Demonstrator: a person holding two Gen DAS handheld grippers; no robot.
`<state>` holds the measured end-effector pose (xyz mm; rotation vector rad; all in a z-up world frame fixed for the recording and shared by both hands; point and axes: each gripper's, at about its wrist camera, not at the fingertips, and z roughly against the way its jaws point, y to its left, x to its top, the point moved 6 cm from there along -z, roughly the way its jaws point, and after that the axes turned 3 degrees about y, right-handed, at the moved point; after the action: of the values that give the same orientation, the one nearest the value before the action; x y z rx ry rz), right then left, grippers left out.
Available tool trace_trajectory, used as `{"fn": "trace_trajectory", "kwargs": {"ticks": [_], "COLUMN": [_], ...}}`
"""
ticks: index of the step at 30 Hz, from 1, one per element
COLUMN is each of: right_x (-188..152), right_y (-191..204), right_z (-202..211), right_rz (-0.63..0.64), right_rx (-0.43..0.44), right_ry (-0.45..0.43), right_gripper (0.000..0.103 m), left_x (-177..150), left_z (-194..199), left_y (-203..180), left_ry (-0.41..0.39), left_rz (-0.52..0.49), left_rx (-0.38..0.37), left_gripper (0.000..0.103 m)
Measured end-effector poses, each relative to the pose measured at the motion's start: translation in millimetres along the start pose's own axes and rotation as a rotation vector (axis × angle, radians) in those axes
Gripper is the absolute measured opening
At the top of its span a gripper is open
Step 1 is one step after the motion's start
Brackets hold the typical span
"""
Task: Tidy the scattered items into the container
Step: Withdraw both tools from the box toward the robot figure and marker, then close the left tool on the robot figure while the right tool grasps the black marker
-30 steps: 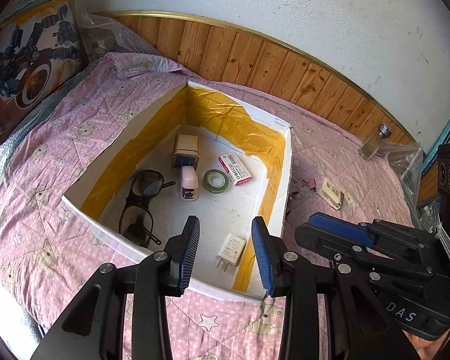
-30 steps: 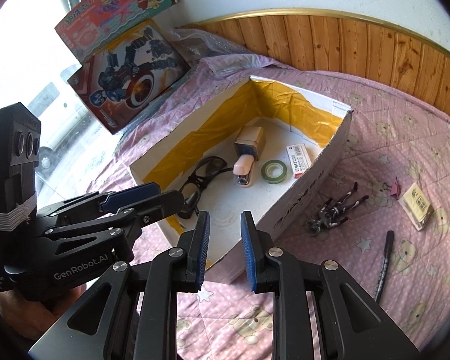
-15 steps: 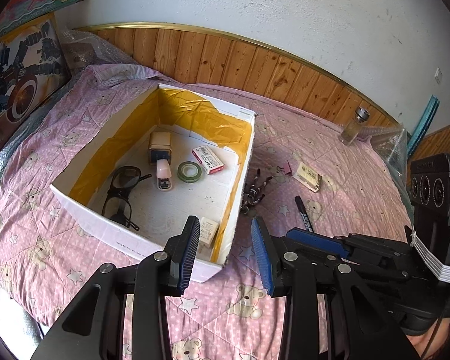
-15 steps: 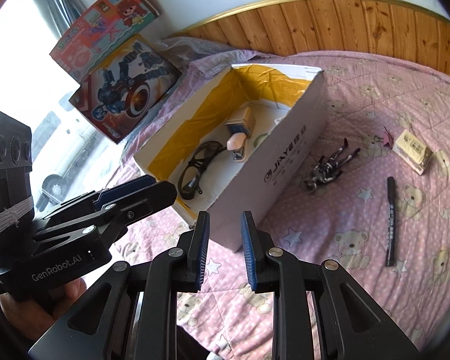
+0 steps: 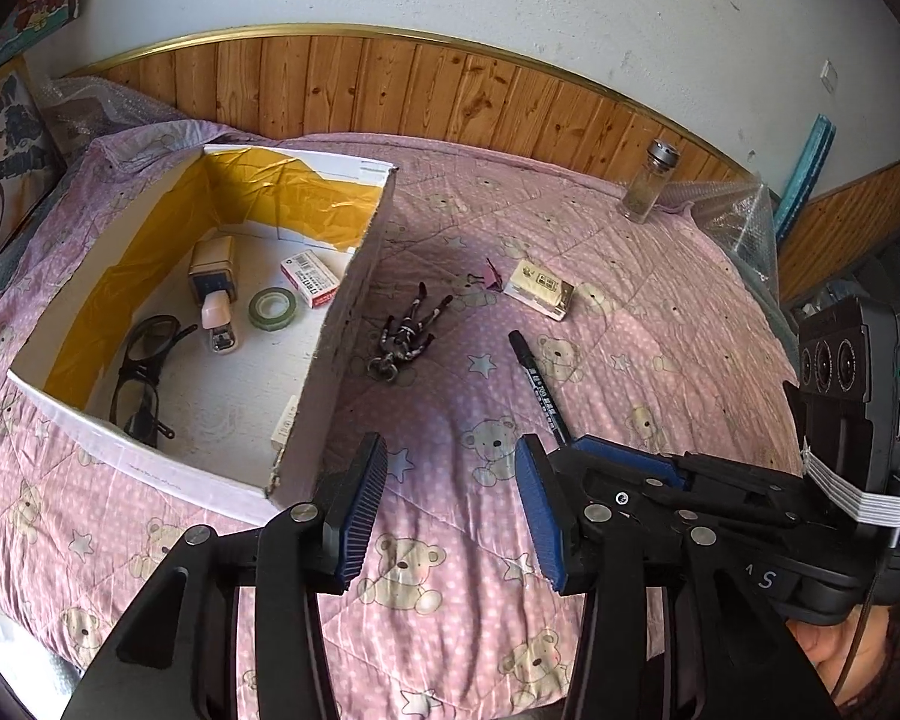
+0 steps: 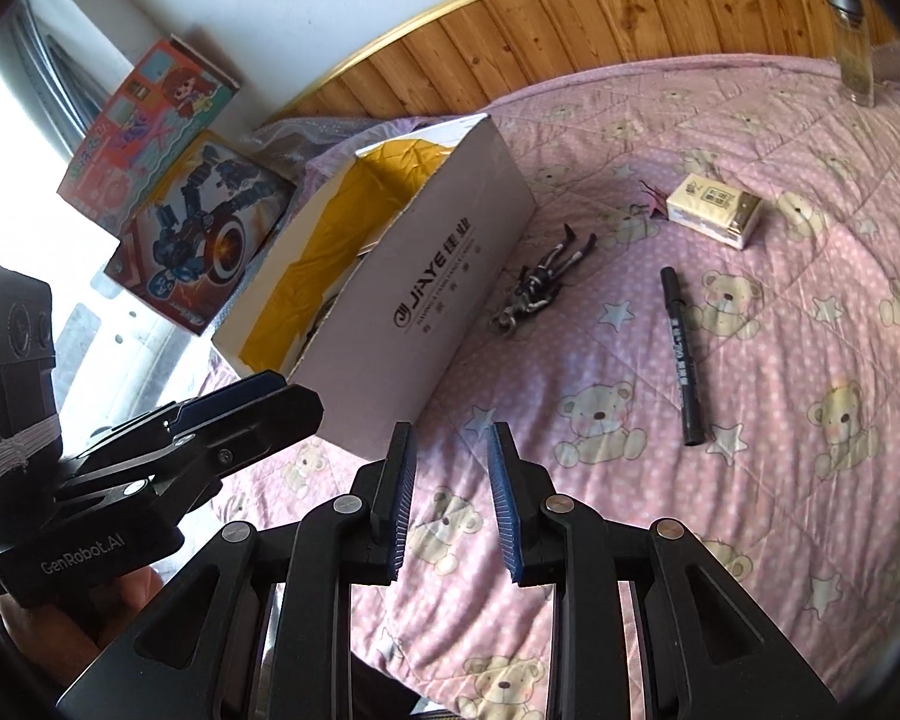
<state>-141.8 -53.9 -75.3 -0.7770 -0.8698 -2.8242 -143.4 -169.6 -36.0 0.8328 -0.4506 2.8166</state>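
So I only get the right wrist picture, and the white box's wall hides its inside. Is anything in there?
Observer: Yes. The left wrist view looks down into the cardboard box; black glasses lie by its near wall.
Operator: Anything else?
Observer: A green tape roll lies flat on the floor, next to a pink stapler.
Operator: And the left claw? I only see it side-on.
Observer: The left claw is open, with nothing between its fingers, above the quilt beside the box.
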Motion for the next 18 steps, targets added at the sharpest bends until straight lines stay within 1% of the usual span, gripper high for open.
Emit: {"fn": "trace_trajectory", "kwargs": {"ticks": [1, 3, 5, 9, 11, 12, 15, 17, 18], "right_x": [-1, -1, -1, 2, 4, 6, 11, 15, 17], "right_y": [-6, -17, -28, -46, -53, -57, -69, -75, -78], "right_z": [1, 2, 1, -3, -7, -9, -17, -22, -25], "right_rz": [-0.009, -0.026, -0.045, -0.064, -0.069, -0.072, -0.074, -0.072, -0.067], "right_rx": [-0.004, -0.014, -0.020, -0.042, -0.053, -0.057, -0.073, -0.082, -0.091], "right_ry": [-0.001, -0.003, -0.003, 0.003, 0.007, 0.010, 0.019, 0.026, 0.029], "right_gripper": [0.028, 0.029, 0.029, 0.033, 0.034, 0.034, 0.035, 0.035, 0.035], "left_x": [2, 6, 10, 16, 21, 25, 37, 45, 48], "left_z": [-4, -14, -26, -55, -71, -79, -107, -128, -138], "left_y": [-3, -8, -11, -15, -18, -17, -15, -12, -10], "left_ry": [0.003, 0.010, 0.024, 0.060, 0.071, 0.077, 0.091, 0.106, 0.114], "left_rz": [-0.007, -0.016, -0.014, -0.020, -0.028, -0.027, -0.027, -0.040, -0.042], "left_rx": [0.002, 0.008, 0.008, 0.020, 0.035, 0.047, 0.080, 0.120, 0.125], "left_gripper": [0.051, 0.054, 0.054, 0.054, 0.055, 0.057, 0.057, 0.057, 0.057]}}
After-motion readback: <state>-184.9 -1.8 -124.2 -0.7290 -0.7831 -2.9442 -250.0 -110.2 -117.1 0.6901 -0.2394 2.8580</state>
